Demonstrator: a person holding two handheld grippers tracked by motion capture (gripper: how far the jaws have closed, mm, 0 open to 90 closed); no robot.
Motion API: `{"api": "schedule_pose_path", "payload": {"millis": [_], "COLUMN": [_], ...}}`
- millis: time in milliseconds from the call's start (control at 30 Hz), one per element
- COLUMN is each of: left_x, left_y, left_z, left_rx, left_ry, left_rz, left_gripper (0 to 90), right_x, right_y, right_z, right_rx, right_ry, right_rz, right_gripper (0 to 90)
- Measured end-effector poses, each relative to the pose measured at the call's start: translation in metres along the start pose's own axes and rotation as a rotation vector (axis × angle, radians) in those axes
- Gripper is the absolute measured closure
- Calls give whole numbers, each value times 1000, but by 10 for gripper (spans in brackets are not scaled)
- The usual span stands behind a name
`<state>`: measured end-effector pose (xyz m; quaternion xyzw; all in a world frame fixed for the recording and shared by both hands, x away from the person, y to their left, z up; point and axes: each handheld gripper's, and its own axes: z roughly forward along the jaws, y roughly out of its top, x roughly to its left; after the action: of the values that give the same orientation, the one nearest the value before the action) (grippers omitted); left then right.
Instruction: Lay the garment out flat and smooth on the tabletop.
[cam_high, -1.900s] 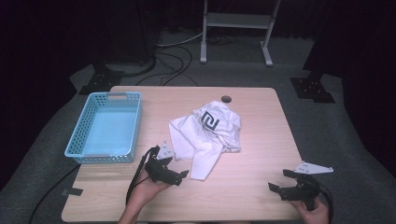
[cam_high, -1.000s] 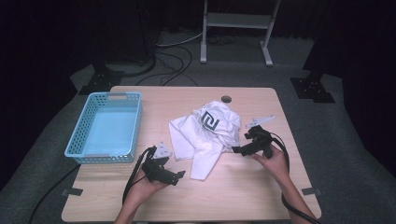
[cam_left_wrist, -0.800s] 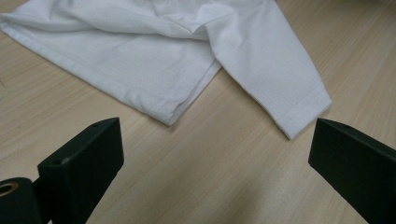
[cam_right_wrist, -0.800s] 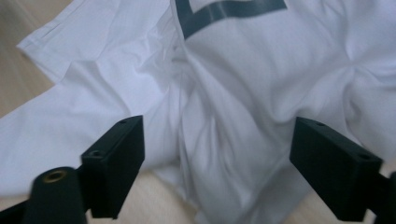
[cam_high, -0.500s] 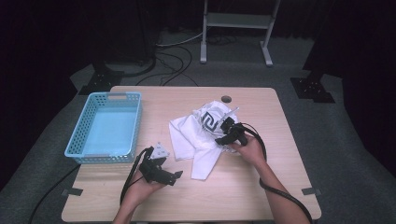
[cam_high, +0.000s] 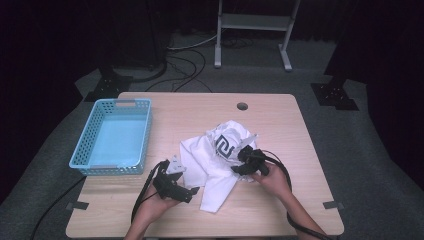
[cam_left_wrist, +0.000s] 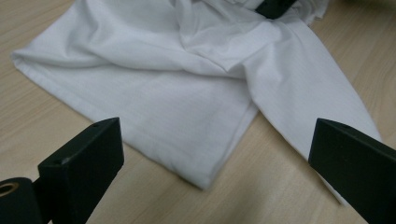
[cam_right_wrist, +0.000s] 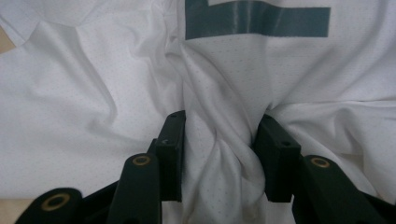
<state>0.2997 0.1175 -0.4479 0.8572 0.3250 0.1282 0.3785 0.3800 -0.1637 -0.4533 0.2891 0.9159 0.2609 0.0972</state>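
Right gripper (cam_high: 243, 161) pinches a bunched fold of the white shirt (cam_high: 212, 160) between its jaws mid-table, just below the dark print (cam_right_wrist: 257, 18), while left gripper (cam_high: 175, 186) sits spread wide near the shirt's lower hem, blue basket (cam_high: 85, 150) well apart at left.

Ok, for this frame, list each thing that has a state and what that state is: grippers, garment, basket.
Left gripper: open, jaws wide apart, low over the table at the shirt's near edge, holding nothing.
Right gripper: jaws closed on a bunched fold of the shirt.
White shirt: crumpled on the table, dark print facing up.
Blue basket: upright, empty.
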Motion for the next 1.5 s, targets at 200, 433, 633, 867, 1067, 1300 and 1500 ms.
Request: {"api": "schedule_pose_path", "payload": {"millis": [200, 433, 633, 867, 1067, 1300, 1500], "left_x": [-7, -15, -21, -27, -32, -31, -30], "left_y": [1, 1, 1, 6, 15, 30, 38], "left_z": [5, 14, 20, 26, 33, 37, 44], "left_rx": [15, 45, 54, 52, 58, 58, 70], "left_ry": [-18, -49, -74, -106, -118, -106, -103], "left_rz": [23, 48, 62, 71, 96, 105, 109], "left_gripper": [24, 24, 26, 45, 51, 51, 51], "right_x": [28, 56, 66, 57, 52, 35, 8], "right_y": [-17, -27, -30, -23, -21, -33, -56], "right_z": [-10, -19, -28, -64, -40, -81, -116], "right_rx": [-9, 23, 92, -58, 9, -53, -17], "right_ry": [5, 2, 99, 84, 37, -8, -59], "right_rz": [14, 17, -19, -58, -115, -103, -52], "right_gripper": [564, 559, 437, 333, 666, 812, 812]}}
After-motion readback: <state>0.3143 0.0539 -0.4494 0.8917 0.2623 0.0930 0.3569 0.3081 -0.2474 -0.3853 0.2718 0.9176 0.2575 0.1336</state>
